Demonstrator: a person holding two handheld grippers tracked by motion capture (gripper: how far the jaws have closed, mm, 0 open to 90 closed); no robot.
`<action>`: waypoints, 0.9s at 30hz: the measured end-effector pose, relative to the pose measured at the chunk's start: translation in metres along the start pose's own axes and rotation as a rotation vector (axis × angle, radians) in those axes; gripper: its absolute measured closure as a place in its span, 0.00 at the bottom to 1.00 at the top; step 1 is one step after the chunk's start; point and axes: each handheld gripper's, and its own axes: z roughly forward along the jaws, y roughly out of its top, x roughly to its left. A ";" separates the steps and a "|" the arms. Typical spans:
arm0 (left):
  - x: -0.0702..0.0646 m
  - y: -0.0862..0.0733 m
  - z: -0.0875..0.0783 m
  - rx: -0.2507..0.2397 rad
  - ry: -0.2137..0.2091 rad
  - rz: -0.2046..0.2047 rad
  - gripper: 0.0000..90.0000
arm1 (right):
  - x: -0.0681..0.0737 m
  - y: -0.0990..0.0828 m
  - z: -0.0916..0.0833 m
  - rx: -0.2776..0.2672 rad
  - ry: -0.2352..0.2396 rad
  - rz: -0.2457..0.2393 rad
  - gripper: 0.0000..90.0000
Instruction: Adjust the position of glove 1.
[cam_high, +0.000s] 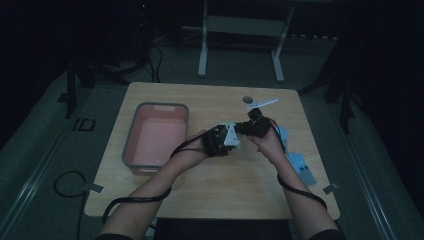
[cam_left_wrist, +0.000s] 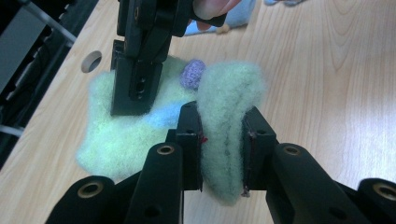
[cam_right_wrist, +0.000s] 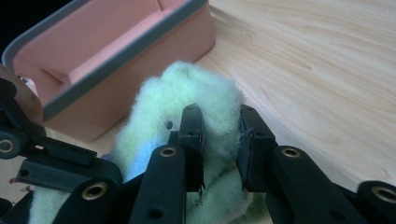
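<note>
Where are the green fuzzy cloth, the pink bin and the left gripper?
green fuzzy cloth (cam_left_wrist: 226, 93): left gripper view, on the raised fold above the jaws.
pink bin (cam_high: 159, 135): high view, on its bare floor.
left gripper (cam_left_wrist: 222, 147): left gripper view, midway between its fingertips, clamped on the cloth.

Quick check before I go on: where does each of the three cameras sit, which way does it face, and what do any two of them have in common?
High view: above the person's side, looking forward and down on the table; both forearms, left gripper, right gripper.
Left gripper view: rides the left gripper, facing the tabletop; its fingers pinch the green fuzzy cloth.
Right gripper view: rides the right gripper, facing the pink bin.
Shared: both gripper views show the cloth; the high and right gripper views show the bin.
</note>
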 end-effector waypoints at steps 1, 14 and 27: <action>0.001 -0.001 -0.002 -0.001 -0.002 -0.006 0.82 | 0.004 0.004 0.002 0.005 0.002 -0.008 0.83; 0.014 -0.017 -0.035 0.027 0.022 0.019 0.82 | 0.028 0.033 0.015 -0.005 0.036 -0.050 0.83; 0.021 -0.038 -0.060 0.065 0.050 0.024 0.82 | 0.052 0.057 0.039 0.006 0.061 -0.096 0.83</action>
